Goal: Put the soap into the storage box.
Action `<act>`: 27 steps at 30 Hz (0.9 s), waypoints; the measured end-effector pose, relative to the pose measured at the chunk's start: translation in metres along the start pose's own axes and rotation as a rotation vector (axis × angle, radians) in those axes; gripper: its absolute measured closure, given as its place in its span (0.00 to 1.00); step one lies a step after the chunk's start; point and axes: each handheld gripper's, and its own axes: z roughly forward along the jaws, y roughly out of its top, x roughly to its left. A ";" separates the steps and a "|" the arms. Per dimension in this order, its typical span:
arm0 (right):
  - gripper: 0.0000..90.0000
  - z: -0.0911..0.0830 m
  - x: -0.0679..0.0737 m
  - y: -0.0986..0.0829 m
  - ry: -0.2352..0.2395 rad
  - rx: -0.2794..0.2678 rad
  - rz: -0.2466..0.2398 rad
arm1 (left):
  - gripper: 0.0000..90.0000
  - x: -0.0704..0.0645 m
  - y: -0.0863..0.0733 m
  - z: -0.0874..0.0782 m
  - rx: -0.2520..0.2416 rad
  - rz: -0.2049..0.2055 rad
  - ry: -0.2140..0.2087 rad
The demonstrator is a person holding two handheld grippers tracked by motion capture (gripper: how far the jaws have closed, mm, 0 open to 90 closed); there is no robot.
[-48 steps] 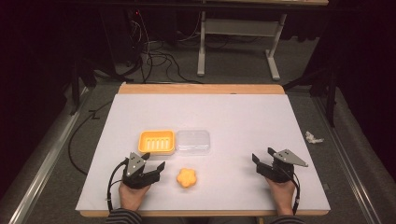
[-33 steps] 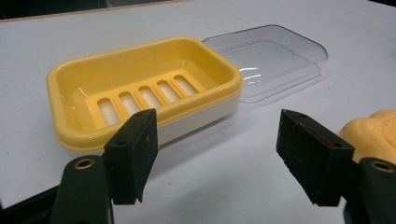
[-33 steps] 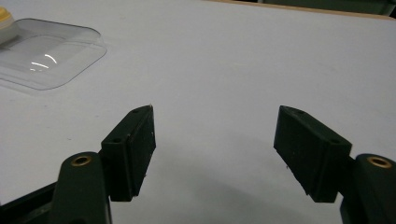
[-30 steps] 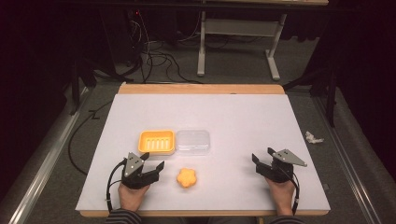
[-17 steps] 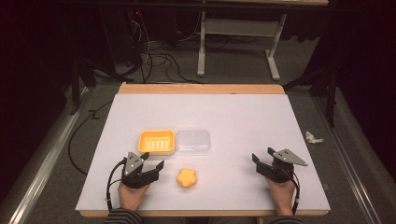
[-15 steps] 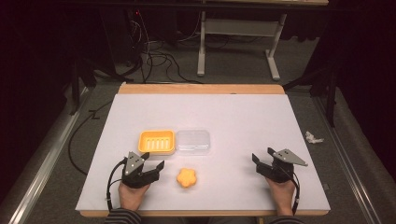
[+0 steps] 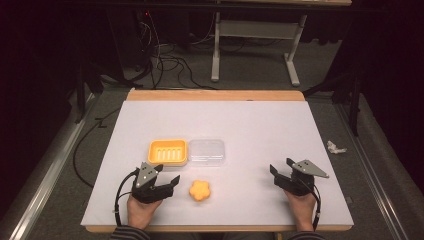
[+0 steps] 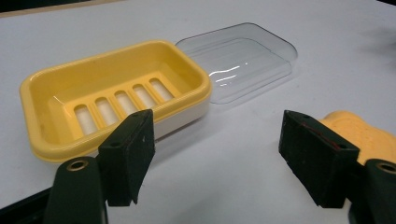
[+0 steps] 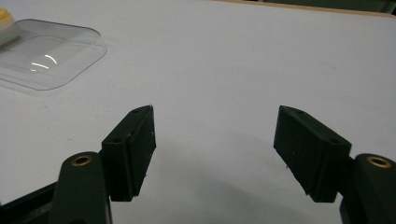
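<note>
The left tool [image 7: 156, 186] is seen near the front-left corner of the worktop [image 7: 260, 125], gripped by the person's left hand [image 7: 141, 210]; its jaws are spread wide and nothing is held between them. Just beside it, toward the middle of the front edge, an orange flower-shaped soap [image 7: 200, 190] is found lying flat; in the left gripper view the soap [image 8: 369, 137] is partly hidden behind the right-hand jaw, and whether the two touch cannot be told. Beyond the left tool, a yellow soap dish [image 7: 168, 152] is set open side up, its slotted floor bare; against its right side a clear plastic lid [image 7: 206, 151] is laid on the worktop, the two being side by side and apparently touching. The right tool [image 7: 286, 178] is held near the front-right corner by the right hand [image 7: 301, 210], well apart from the soap and the dish; its jaws too are spread, with only bare white worktop seen between them; the clear lid [image 9: 46, 53] is caught at the far left of the right gripper view.
</note>
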 end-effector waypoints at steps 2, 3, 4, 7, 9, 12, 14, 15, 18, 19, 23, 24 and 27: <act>0.34 0.000 0.000 0.000 -0.001 0.001 0.001 | 0.29 -0.003 0.000 -0.001 0.012 -0.001 -0.003; 0.34 0.000 0.000 0.000 -0.001 0.001 0.000 | 0.29 -0.005 0.001 -0.002 0.018 0.001 -0.006; 0.34 0.000 0.000 0.000 -0.002 0.002 0.000 | 0.29 -0.007 0.001 -0.002 0.027 0.003 -0.010; 0.34 0.000 0.000 0.000 -0.004 0.001 -0.002 | 0.29 -0.012 0.000 -0.004 0.055 0.015 -0.020; 0.34 0.000 0.000 0.000 -0.004 0.004 0.000 | 0.30 -0.016 0.001 -0.005 0.073 0.023 -0.025; 0.34 0.000 0.000 0.000 -0.006 0.002 0.000 | 0.30 -0.022 0.001 -0.006 0.105 0.040 -0.034; 0.34 0.000 0.000 0.000 -0.005 0.004 0.001 | 0.30 -0.027 0.002 -0.006 0.131 0.052 -0.038; 0.34 0.000 0.000 0.000 -0.006 0.002 -0.001 | 0.30 -0.029 0.002 -0.006 0.146 0.053 -0.043; 0.34 0.000 0.000 0.000 -0.005 0.002 -0.003 | 0.30 -0.037 0.002 -0.004 0.181 0.057 -0.050; 0.34 0.000 0.000 0.000 -0.005 0.002 -0.003 | 0.30 -0.039 0.002 -0.003 0.199 0.057 -0.056; 0.34 0.000 0.000 0.000 -0.004 0.004 0.002 | 0.27 -0.047 0.002 0.000 0.249 0.057 -0.071; 0.34 0.000 0.000 0.000 -0.004 0.004 0.003 | 0.27 -0.049 0.001 0.001 0.264 0.059 -0.072; 0.34 0.000 0.000 0.000 -0.004 0.006 0.009 | 0.26 -0.055 -0.001 0.004 0.290 0.075 -0.069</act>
